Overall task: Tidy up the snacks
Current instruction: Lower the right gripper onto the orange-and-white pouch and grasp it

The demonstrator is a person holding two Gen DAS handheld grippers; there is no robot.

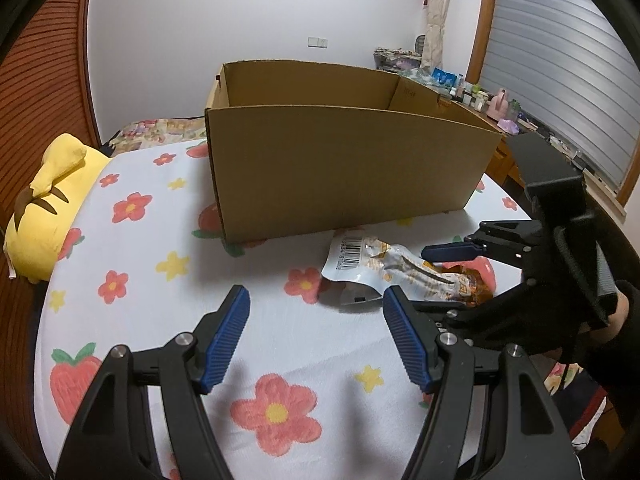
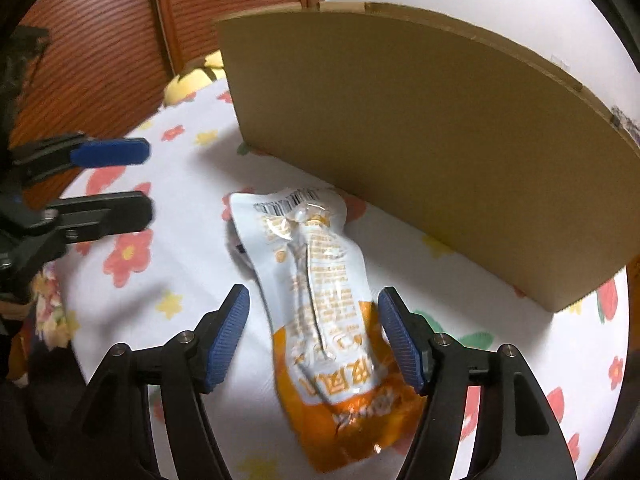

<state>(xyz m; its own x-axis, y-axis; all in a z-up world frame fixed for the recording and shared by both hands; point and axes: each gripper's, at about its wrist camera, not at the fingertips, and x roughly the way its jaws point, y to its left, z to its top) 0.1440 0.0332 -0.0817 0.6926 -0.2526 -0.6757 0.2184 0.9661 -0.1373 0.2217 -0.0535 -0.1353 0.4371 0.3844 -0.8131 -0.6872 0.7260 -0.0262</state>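
- The right gripper (image 2: 314,336) stands about half open, its blue pads on either side of the snack pouch (image 2: 320,300). A clear gap shows beside the left pad; the right pad sits very near the pouch's edge, and contact there cannot be told. The pouch lies flat on the sheet, so it is released, not grasped.
- In the left wrist view the right gripper (image 1: 460,258) reaches in from the right edge of the bed, angled downward over the orange end of the snack pouch (image 1: 384,268). A hand (image 1: 622,308) in a dark sleeve grips its handle.
- The left gripper (image 1: 316,336) is also about half open and holds nothing; only the flowered bedsheet (image 1: 160,240) shows between its pads. It tilts down toward the bed, just beside the pouch's near side.
- From the right wrist view the left gripper (image 2: 140,184) enters from the left edge, its fingers well apart from the pouch.
- The pouch, white at the barcode end and orange at the other, lies on the sheet just in front of the cardboard box (image 1: 340,168), near the box's long front wall.
- The box stands open-topped toward the far side of the bed; nothing of its floor shows.
- A yellow plush pillow (image 1: 52,208) rests at the bed's left edge.
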